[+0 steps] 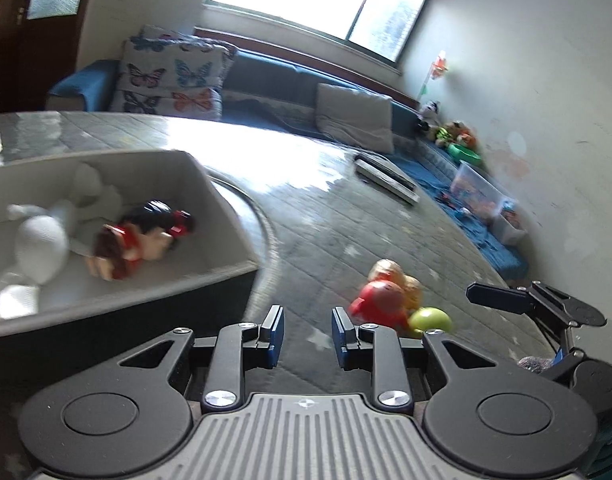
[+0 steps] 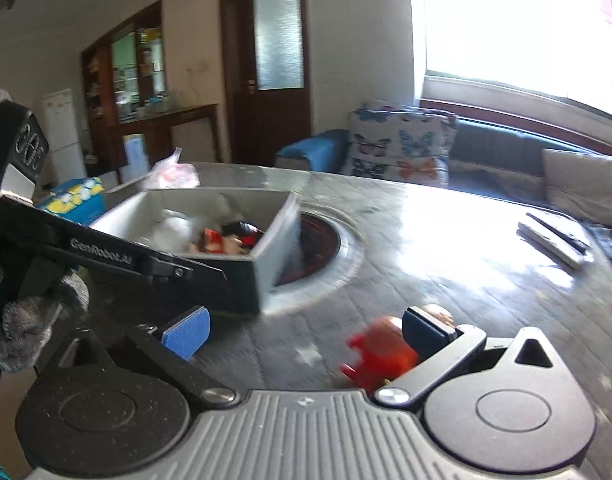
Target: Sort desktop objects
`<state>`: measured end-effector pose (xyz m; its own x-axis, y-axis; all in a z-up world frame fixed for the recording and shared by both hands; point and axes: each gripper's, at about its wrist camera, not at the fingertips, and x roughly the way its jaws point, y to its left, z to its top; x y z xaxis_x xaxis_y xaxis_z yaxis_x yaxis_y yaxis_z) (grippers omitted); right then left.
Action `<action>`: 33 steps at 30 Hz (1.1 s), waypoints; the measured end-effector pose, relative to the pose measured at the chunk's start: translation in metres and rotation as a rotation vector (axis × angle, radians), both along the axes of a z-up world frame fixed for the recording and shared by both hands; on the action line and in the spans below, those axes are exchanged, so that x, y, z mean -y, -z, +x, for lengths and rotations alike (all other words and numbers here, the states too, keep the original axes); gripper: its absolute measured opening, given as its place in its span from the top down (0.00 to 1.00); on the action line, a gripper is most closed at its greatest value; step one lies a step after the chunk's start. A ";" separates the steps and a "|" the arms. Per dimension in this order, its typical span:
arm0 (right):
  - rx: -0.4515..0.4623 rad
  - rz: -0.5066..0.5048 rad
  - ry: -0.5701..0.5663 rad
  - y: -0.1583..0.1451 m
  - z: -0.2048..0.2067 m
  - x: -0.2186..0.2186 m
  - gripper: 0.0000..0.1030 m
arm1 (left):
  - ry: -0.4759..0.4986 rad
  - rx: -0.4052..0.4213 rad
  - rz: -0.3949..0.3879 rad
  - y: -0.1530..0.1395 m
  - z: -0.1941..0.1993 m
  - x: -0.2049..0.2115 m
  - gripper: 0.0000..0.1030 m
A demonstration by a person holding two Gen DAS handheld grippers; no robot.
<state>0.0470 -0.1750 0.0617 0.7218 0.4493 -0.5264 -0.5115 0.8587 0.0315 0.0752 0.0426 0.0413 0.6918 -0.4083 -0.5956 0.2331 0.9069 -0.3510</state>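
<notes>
Left wrist view: the left hand-held gripper [image 1: 307,336] hovers low over the grey quilted table [image 1: 313,232], its blue-padded jaws parted with nothing between them. Only this view shows the inside of the grey open-topped storage box [image 1: 222,216] at near left, which holds a white plush toy [image 1: 42,244] and a red-and-black doll figure [image 1: 142,236] lying on their sides. It also shows a yellow-green rounded toy [image 1: 431,318] touching the red plastic toy figure with blond heads [image 1: 381,300], which lies on the table just right of the jaws. The right hand-held gripper [image 1: 501,300] enters at the right edge, beyond the figure.

Right wrist view: the right hand-held gripper [image 2: 309,332] is spread wide and empty. The red toy figure [image 2: 381,352] lies on the table close against the inner side of the right finger [image 2: 425,332], which hides part of it. The black body of the left hand-held gripper [image 2: 106,260], held by a grey knit-gloved hand [image 2: 30,328], blocks the near wall of the box [image 2: 274,240]. Only here does a round recess in the table [image 2: 325,244] show behind the box. A flat silver rectangular object [image 2: 553,240] lies at far right on the table.
</notes>
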 end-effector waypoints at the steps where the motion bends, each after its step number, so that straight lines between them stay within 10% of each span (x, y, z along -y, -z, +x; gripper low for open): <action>1: -0.001 -0.003 0.010 0.003 -0.003 0.005 0.00 | 0.014 -0.005 -0.007 0.002 0.001 0.005 0.72; 33: -0.144 0.034 0.176 0.078 0.032 0.068 0.10 | 0.238 -0.105 -0.041 0.031 0.042 0.119 0.72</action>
<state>0.0785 -0.2430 -0.0160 0.7092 0.3424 -0.6163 -0.3418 0.9315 0.1241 0.1176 -0.0759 0.0098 0.5083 -0.5773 -0.6390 0.3985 0.8155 -0.4198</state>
